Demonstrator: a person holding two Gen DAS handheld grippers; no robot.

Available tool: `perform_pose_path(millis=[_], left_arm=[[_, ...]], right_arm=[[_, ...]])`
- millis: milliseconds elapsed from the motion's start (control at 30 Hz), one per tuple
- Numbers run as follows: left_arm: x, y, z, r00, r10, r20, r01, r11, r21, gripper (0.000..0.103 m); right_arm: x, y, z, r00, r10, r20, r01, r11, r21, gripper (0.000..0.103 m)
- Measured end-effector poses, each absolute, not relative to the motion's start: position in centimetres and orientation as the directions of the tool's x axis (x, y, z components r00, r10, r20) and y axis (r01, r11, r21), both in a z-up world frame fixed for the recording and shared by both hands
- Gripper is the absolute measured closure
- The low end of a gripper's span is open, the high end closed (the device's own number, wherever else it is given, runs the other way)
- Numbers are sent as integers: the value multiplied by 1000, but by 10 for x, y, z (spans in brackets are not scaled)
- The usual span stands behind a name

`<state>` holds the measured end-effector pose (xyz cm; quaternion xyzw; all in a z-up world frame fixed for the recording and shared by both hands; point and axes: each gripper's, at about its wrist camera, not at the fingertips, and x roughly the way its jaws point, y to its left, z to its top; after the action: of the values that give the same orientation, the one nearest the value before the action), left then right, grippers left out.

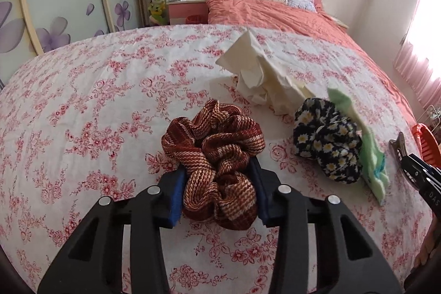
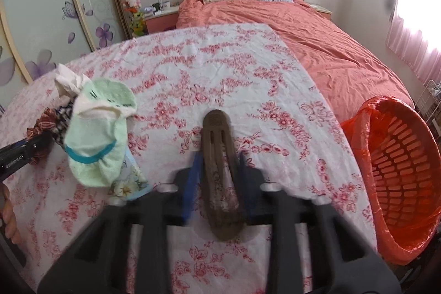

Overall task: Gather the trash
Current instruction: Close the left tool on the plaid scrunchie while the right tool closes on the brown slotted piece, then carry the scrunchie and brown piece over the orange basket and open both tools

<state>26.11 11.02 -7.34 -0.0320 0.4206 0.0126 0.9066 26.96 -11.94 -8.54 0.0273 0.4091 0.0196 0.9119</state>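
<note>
Left tongs (image 1: 217, 200) pinch the brown scrunchie (image 1: 213, 156) on the floral-covered table (image 1: 96, 106). Right tongs (image 2: 217, 183), blurred, appear pressed onto the brown hair clip (image 2: 220, 178). Crumpled tissue (image 1: 259, 79), the likely trash, lies untouched beyond; the orange bin (image 2: 397, 178) stands at right. Risk: accessories binned instead; the slim clip could slip.

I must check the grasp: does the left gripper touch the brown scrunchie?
Touching. The left wrist view shows both blue pads of the left gripper pressed against the sides of the scrunchie, with no gap.
</note>
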Motion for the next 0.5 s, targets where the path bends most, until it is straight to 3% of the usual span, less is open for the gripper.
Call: perform_pose_path(millis=[233, 267, 333, 433, 500], left_arm=[[261, 101, -71, 652, -2, -758, -34, 999, -32, 61], [262, 99, -74, 645, -1, -765, -34, 999, -30, 61], [265, 99, -79, 631, -1, -776, -41, 999, -34, 61], [268, 99, -85, 619, 11, -785, -59, 998, -33, 57], [269, 96, -86, 626, 23, -780, -58, 998, -18, 56]], right_arm=[[272, -119, -94, 637, 40, -770, -10, 999, 43, 78], [273, -119, -94, 643, 37, -765, -4, 999, 45, 76], [276, -119, -94, 638, 42, -769, 7, 998, 60, 61], [282, -119, -98, 634, 24, -773, 20, 999, 48, 61], [283, -118, -98, 634, 19, -773, 16, 999, 38, 71]])
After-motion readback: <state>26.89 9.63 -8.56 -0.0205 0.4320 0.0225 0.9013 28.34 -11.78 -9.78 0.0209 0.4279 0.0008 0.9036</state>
